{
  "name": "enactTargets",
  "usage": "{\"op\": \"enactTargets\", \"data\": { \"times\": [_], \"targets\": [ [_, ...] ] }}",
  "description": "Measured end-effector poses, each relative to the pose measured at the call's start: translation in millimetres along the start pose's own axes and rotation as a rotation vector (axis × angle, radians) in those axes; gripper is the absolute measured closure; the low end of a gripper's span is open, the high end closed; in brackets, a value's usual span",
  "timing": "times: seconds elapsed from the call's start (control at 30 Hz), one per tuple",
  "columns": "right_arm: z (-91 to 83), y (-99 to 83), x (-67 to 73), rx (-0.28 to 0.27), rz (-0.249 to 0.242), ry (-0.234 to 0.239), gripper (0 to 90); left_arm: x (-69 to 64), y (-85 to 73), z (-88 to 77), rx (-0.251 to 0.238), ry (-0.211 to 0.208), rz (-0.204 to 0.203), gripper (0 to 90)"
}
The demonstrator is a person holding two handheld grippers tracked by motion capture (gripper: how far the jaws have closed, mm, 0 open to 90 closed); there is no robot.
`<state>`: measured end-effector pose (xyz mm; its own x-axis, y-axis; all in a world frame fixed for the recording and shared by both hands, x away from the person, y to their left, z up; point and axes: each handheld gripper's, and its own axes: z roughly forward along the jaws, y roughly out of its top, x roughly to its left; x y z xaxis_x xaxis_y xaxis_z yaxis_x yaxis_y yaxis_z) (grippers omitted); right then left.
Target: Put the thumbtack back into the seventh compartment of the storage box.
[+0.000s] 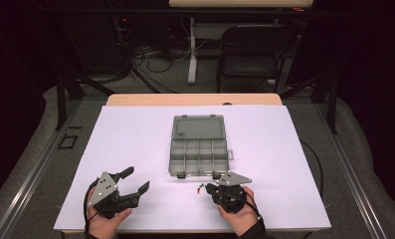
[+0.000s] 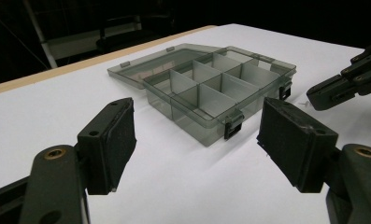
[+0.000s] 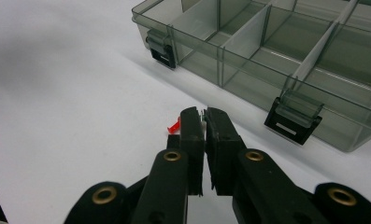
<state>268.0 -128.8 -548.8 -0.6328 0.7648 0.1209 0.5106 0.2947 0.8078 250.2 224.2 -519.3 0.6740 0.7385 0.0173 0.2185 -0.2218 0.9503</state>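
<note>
Small red piece [image 3: 174, 125] sits at my right gripper [image 3: 203, 114] tips, on the white sheet [image 1: 135, 134], just in front of the organizer box's [image 1: 199, 158] near wall. In the right gripper view it pokes out to the left of the closed pads, with a thin pale bit visible between the tips. Can't tell whether the pads actually clamp it or just sit against it. In the high view a tiny red and green speck [image 1: 199, 188] lies just left of that gripper's nose.

Right jaws: pressed together, only a hairline gap between the pads. Gripper points toward the box, close to its near right latch [image 3: 293, 120]. My right hand [image 1: 240, 211] holds it from the table's near edge.

Box: smoky clear plastic, lid [image 1: 197, 127] flipped open flat away from me, dividers making two rows of compartments. The compartments I can see look empty. Two dark latches on the near wall, left one [image 3: 161, 49] hanging down.

Left gripper [image 1: 130, 181]: jaws spread wide, nothing between the pads, sitting well left of the box, angled toward it. In the left gripper view both pads [image 2: 115, 140] frame the box from a distance, and the right gripper's nose [image 2: 346, 84] comes in from the right edge.

Beyond the table: folding chair [image 1: 254, 50], cables on the floor.
</note>
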Motion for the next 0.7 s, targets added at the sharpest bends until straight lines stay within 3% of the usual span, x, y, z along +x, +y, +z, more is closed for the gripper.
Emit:
{"op": "enactTargets", "data": {
  "times": [0.7],
  "targets": [
    [-16.0, 7.6, -4.9, -0.052, 0.004, -0.008, 85.9, 0.7, -0.3, 0.4, 0.001, 0.005, -0.006, 27.2]
  ]
}}
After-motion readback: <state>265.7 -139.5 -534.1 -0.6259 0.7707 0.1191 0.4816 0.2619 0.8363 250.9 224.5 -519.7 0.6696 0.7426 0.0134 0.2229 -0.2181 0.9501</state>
